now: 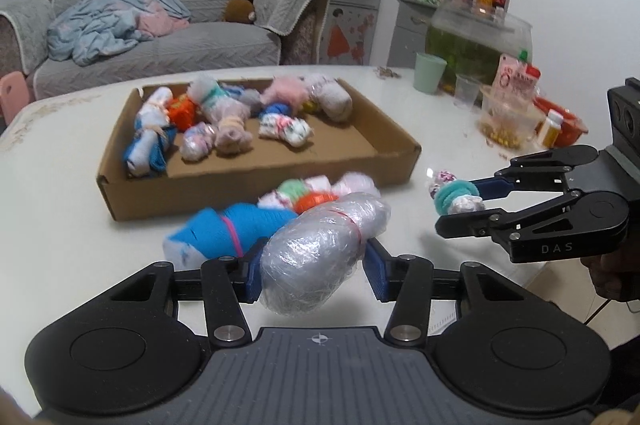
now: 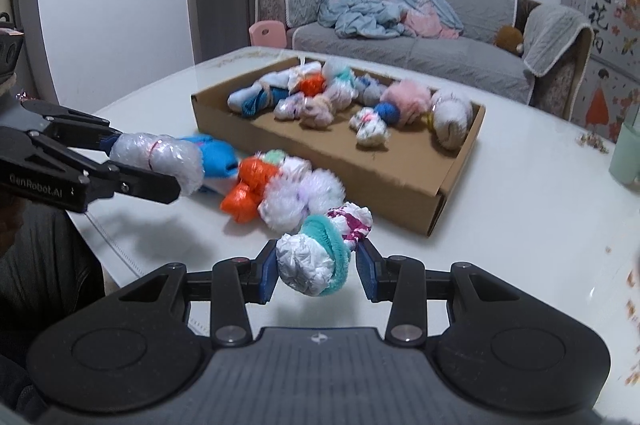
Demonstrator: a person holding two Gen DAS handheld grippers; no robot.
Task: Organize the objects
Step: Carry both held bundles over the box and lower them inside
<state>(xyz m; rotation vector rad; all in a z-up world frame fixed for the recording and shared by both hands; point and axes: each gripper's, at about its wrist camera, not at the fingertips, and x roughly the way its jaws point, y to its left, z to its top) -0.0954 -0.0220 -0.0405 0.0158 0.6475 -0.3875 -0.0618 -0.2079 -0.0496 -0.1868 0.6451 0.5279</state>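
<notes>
The left gripper (image 1: 312, 271) is squeezed tight on a long silvery bundle wrapped in clear plastic with a red band around it (image 1: 316, 249). The bundle sits right between the blue pads, up off the white table (image 1: 80, 225), near the table's front edge. It looks light and squishy. The plastic looks slippery, so I think the fat middle is the best place to hold it, as now.

The right gripper (image 2: 316, 271) is clamped on a small white crinkly bundle with a fuzzy teal ring around it (image 2: 316, 257). This one looks soft and very light too. The pads hold it near the ring, and it is lifted off the table.

The brown cardboard tray (image 1: 256, 185) sits in the middle of the table, just past both grippers. Many soft bundles already lie inside it, mostly along its far side. The near side of the tray is bare.

A little pile still waits on the table by the tray's front wall: a blue sock roll (image 1: 224, 229), an orange bundle (image 2: 250, 185) and a fluffy white one (image 2: 300, 197).
</notes>
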